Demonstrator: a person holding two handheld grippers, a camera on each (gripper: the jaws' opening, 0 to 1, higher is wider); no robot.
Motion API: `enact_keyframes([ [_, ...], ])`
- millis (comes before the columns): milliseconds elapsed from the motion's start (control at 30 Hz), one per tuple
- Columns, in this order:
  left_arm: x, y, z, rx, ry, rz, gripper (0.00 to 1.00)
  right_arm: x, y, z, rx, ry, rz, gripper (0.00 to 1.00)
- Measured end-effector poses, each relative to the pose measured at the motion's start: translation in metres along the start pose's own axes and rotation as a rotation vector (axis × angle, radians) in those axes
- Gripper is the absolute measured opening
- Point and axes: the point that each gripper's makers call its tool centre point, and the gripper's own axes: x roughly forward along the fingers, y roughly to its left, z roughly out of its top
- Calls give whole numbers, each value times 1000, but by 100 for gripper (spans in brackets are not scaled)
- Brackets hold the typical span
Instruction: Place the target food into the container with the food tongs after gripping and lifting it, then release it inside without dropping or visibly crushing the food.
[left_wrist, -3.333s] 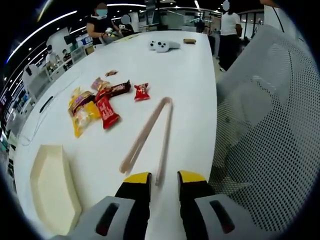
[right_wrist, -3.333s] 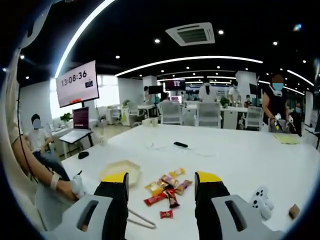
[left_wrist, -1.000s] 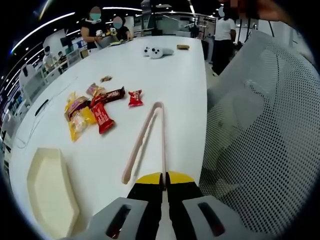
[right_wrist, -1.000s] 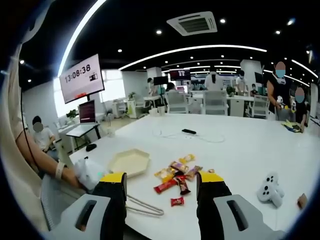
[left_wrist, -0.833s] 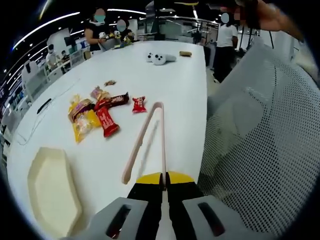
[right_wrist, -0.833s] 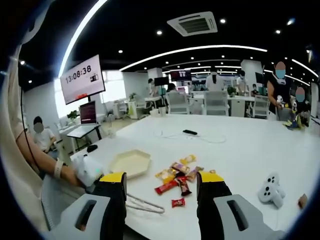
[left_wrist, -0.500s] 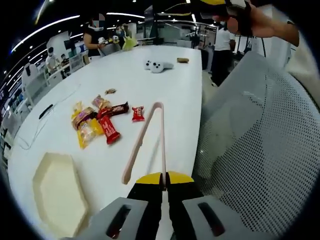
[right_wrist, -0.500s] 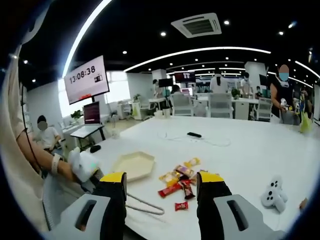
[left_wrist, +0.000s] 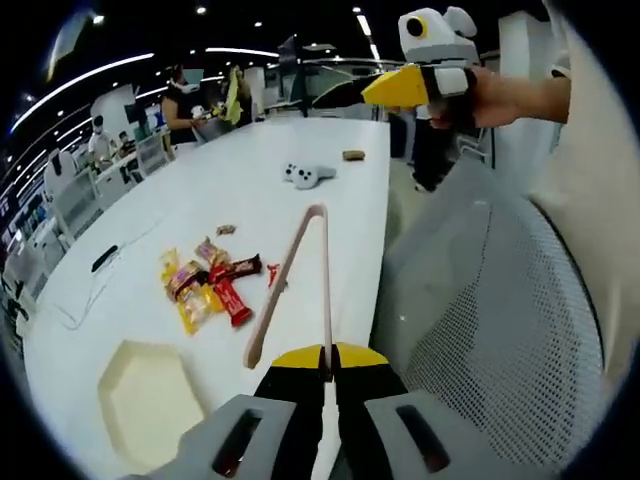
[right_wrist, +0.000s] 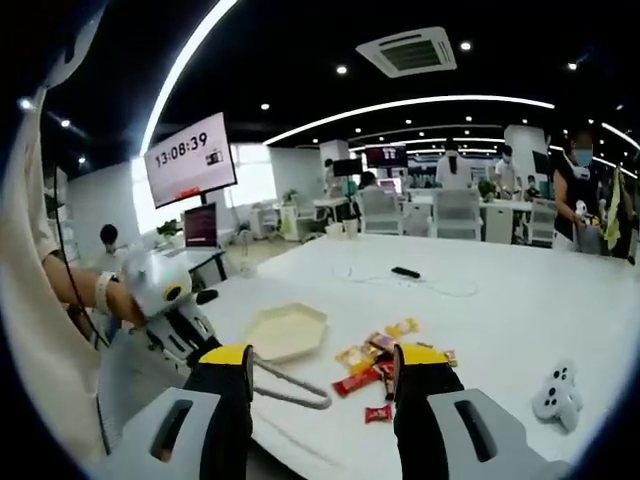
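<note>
My left gripper (left_wrist: 328, 360) is shut on one arm of the pale pink food tongs (left_wrist: 300, 255), holding them above the white table (left_wrist: 270, 200) with the hinge pointing away. Several wrapped snacks (left_wrist: 210, 285) lie in a pile, and near them sits a beige hexagonal tray (left_wrist: 150, 400). In the right gripper view the left gripper (right_wrist: 180, 330) holds the tongs (right_wrist: 290, 395) at the table's near edge, beside the tray (right_wrist: 285, 330) and the snacks (right_wrist: 375, 368). My right gripper (right_wrist: 325, 365) is open and holds nothing; it also hangs in the air (left_wrist: 405, 85) at the top right of the left gripper view.
A white game controller (left_wrist: 305, 175) and a small brown item (left_wrist: 352, 155) lie farther along the table. A dark phone with a cable (right_wrist: 405, 272) rests mid-table. A white mesh chair (left_wrist: 500, 330) stands at the table's side. People sit and stand at desks beyond.
The left gripper, open around the tongs arm 3.3 s ago, has shut on it and lifted the tongs off the table. The right gripper has stayed open.
</note>
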Motion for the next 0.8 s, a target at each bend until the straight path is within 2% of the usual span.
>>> enact_keyframes([
  [200,-14,-4,25,4,-57,-12,0,-3,11,7,-55,6,50,57],
  [233,-14,-4,27,3,-61,-14,0,-3,12,7,-73,12,55,58],
  [267,-16,-6,30,3,-68,-20,0,-3,15,4,-130,36,75,58],
  [400,-20,-15,37,20,-84,-44,0,-3,28,6,-131,34,132,58],
  [533,-29,-26,51,12,-135,-80,0,-5,38,11,-128,22,194,58],
  [633,-33,-27,53,10,-141,-93,0,-4,44,12,-135,25,226,58],
  [733,-34,-26,56,-10,-156,-103,0,0,48,6,-215,72,246,58],
  [800,-35,-26,60,-16,-168,-107,0,4,56,8,-197,66,279,58],
])
